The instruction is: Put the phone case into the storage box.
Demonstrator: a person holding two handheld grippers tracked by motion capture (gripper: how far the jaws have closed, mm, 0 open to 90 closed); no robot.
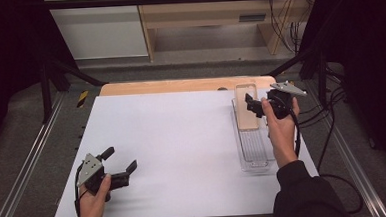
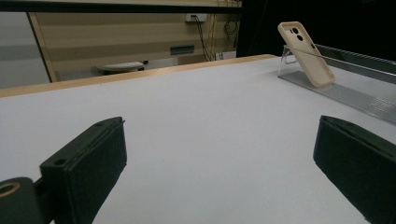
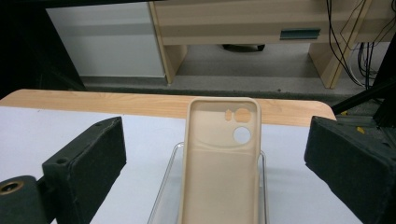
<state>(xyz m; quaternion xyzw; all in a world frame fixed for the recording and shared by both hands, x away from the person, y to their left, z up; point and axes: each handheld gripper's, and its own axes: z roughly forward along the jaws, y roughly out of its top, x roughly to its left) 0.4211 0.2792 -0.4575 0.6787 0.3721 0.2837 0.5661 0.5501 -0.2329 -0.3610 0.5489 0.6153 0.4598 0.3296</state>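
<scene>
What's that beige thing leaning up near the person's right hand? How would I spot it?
Look at the white table, then its far right edge, where a long clear plastic stand lies. Propped at its far end is the phone case: beige, empty, with round camera cutouts.

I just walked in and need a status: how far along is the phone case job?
Done: the beige silicone phone case leans on the clear acrylic stand. In hand: the right gripper hovers open at it, its fingers not touching. Left: any grasp. The left gripper waits open near the white table front.
</scene>
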